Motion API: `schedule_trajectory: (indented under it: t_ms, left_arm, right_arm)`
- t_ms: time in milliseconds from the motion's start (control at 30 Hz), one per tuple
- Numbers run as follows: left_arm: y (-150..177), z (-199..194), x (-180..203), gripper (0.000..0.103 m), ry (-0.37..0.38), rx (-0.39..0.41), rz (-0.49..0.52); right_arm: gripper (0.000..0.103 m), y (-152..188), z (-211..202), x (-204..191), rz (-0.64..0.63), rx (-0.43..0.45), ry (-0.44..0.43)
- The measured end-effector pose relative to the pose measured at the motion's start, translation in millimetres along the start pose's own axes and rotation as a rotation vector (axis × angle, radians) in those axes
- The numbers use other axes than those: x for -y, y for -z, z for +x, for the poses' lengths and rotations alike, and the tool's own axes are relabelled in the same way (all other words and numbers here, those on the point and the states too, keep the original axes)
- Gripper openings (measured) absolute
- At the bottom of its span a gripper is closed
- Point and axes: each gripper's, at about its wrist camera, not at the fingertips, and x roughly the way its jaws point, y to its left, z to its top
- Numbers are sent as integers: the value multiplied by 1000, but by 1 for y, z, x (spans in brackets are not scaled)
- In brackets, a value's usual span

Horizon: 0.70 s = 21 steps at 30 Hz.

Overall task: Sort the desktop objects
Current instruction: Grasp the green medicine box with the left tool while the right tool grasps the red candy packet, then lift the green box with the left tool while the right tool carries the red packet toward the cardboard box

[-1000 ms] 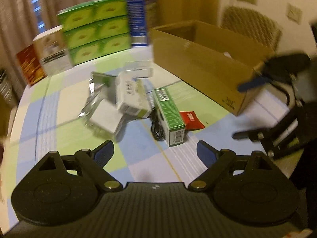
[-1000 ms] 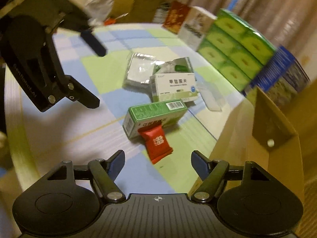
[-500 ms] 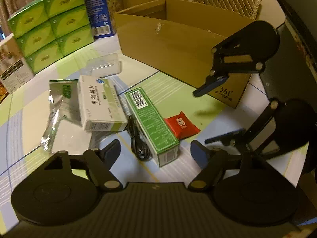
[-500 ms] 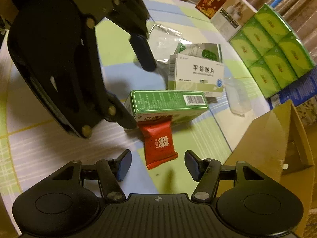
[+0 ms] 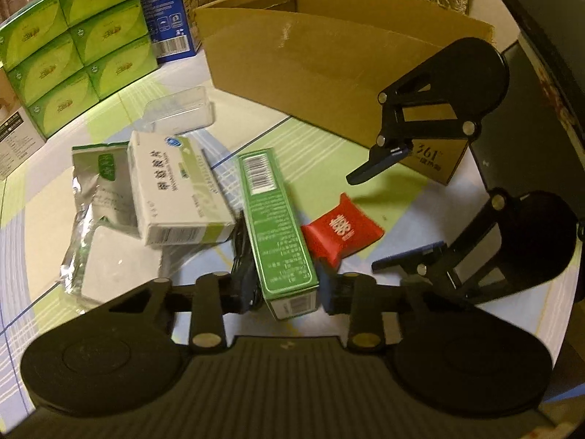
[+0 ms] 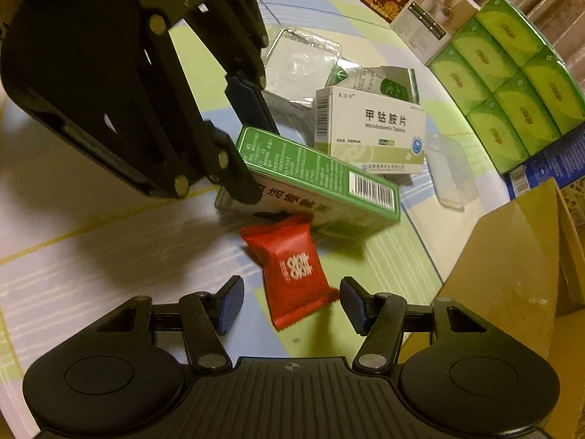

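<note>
A long green box lies on the checked tablecloth. My left gripper is open, its fingers on either side of the box's near end; it also shows in the right wrist view. A red packet lies beside the box. My right gripper is open, straddling the packet's near end; in the left wrist view the gripper hangs right of the packet. A white medicine box, a silver pouch and a black cable lie left of the green box.
An open cardboard carton stands at the back right. Stacked green boxes and a blue box line the far edge. A clear plastic case lies behind the white box. The table edge runs on the right.
Both grippers moved forward and down. My left fingers now flank the green box's near end, and my right fingers now flank the red packet.
</note>
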Motion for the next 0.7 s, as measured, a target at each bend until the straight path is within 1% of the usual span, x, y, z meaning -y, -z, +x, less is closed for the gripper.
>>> schedule_trajectory:
  t_ms: [67, 133, 233, 267, 300, 367, 467, 567, 700]
  left_arm:
    - [3, -2, -5, 25, 3, 0, -14]
    - [6, -5, -8, 25, 0, -2, -20]
    - [11, -10, -11, 25, -3, -2, -30]
    - [13, -11, -11, 25, -2, -1, -32]
    - [15, -13, -11, 25, -1, -1, -35]
    - [19, -17, -10, 25, -2, -1, -40]
    - [24, -22, -9, 25, -4, -1, -61]
    - [32, -29, -6, 25, -9, -1, -91]
    - [45, -43, 3, 25, -11, 1, -153]
  right_arm:
    - [54, -4, 2, 1, 8, 1, 0]
    - [54, -8, 4, 3, 15, -1, -3]
    - [50, -12, 7, 8, 37, -4, -23]
    - [46, -13, 7, 11, 55, -7, -37]
    - [38, -14, 8, 13, 78, -12, -53]
    - [29, -14, 8, 17, 124, -25, -77]
    - [25, -11, 3, 18, 187, -50, -88]
    - [24, -3, -8, 15, 302, -70, -93]
    - [24, 22, -28, 9, 536, -61, -145]
